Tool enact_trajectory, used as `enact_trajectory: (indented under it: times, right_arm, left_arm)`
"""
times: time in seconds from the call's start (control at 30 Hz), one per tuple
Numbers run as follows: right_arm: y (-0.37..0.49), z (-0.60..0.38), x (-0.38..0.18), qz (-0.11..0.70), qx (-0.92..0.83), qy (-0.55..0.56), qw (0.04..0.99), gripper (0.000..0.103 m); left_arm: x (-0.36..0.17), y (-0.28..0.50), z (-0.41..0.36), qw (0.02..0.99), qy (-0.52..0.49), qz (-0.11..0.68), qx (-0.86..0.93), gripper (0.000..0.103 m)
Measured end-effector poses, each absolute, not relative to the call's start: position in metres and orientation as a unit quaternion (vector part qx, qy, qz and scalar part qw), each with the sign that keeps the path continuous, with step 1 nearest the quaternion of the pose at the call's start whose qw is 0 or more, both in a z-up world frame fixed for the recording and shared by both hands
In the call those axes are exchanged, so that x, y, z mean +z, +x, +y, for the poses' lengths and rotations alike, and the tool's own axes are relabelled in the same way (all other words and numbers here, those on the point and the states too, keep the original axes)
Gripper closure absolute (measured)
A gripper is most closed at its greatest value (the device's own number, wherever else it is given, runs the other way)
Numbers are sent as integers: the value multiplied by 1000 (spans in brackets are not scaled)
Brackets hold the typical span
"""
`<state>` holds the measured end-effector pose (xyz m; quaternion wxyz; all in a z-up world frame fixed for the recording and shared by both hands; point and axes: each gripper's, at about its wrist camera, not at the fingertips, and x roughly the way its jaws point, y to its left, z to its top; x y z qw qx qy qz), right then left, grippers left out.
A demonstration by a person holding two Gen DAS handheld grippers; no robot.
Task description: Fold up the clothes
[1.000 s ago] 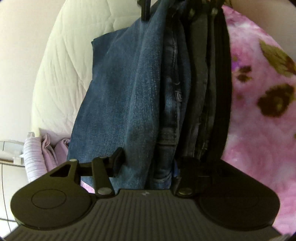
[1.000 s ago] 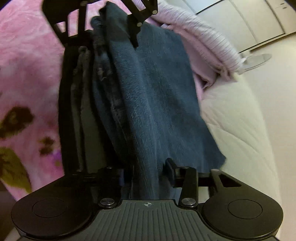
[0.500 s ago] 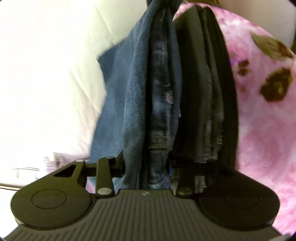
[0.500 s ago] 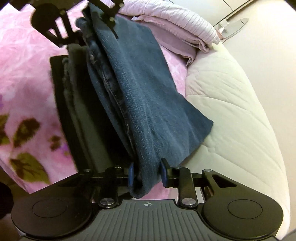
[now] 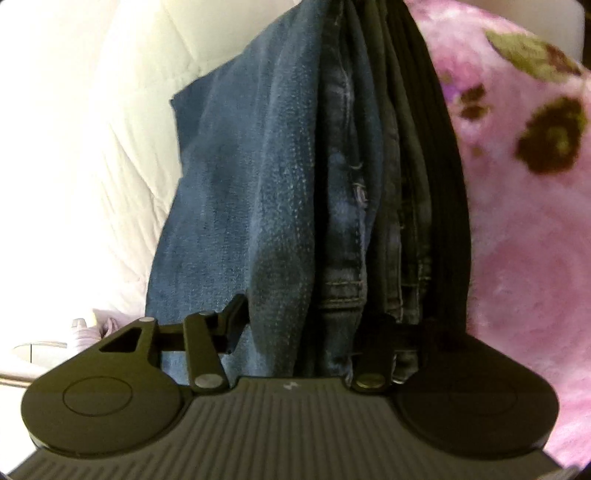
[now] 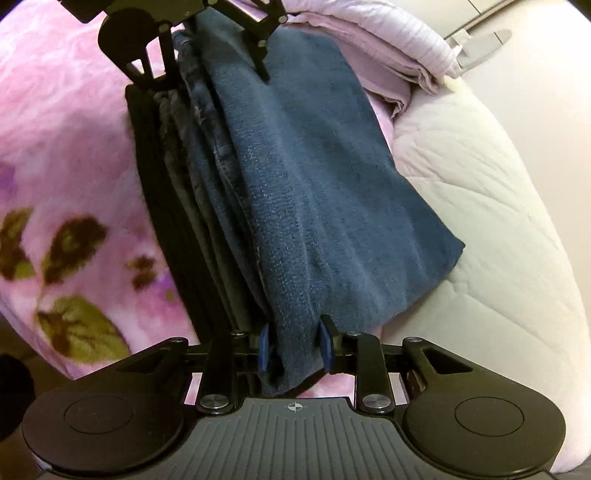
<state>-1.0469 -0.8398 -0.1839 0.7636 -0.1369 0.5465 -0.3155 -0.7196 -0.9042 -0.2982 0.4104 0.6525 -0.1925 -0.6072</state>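
Observation:
Folded blue jeans hang stretched between my two grippers, beside a stack of dark folded clothes. My left gripper is shut on one end of the jeans, its jaws buried in the denim. My right gripper is shut on the other end of the jeans, blue pads pressed on the fold. The left gripper shows at the top of the right wrist view, clamped on the far end. The dark stack lies beside the jeans there.
A pink floral blanket covers the bed on one side, also in the right wrist view. A white quilted mattress lies on the other side. Folded lilac clothes sit near the far end.
Both grippers have lifted and shifted with the jeans still held. The jeans now hang more spread over the mattress side, and the view has pulled back from the stack.

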Motion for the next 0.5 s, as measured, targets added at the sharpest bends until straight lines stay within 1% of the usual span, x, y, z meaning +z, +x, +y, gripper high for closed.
enact_trajectory:
  times: [0.13,0.23,0.27,0.33,0.37,0.4,0.43,0.47,0.5]
  right_arm:
    - [-1057,-843,-154,544,-311,-94,774,73]
    - [-1063,-843,-128,533,-308,-60,786,73]
    - [-1064,-844,-118,523,-309,-53,792,73]
    - [-1064,-853,-106,498,-317,-30,806,72]
    - [-1064,-865,-100,482,-327,-11,812,71]
    - [-1065,-876,-94,466,-337,8,818,66]
    - [-1066,-888,-89,449,-347,26,823,56]
    - [-1067,-901,-85,433,-358,47,826,52]
    - [-1070,-919,-84,419,-370,71,826,44]
  left_arm:
    - [-265,-698,-883,438,638,-116,-622,53]
    - [-238,-684,-861,457,618,-60,-637,53]
    - [-227,-676,-851,466,604,-34,-645,53]
    - [-210,-673,-860,490,570,27,-659,53]
    - [-193,-665,-856,506,544,64,-666,53]
    - [-175,-657,-852,521,516,100,-673,53]
    - [-160,-649,-850,536,488,134,-676,53]
    - [-153,-643,-856,556,466,160,-670,53]
    - [-147,-634,-862,575,444,184,-662,53]
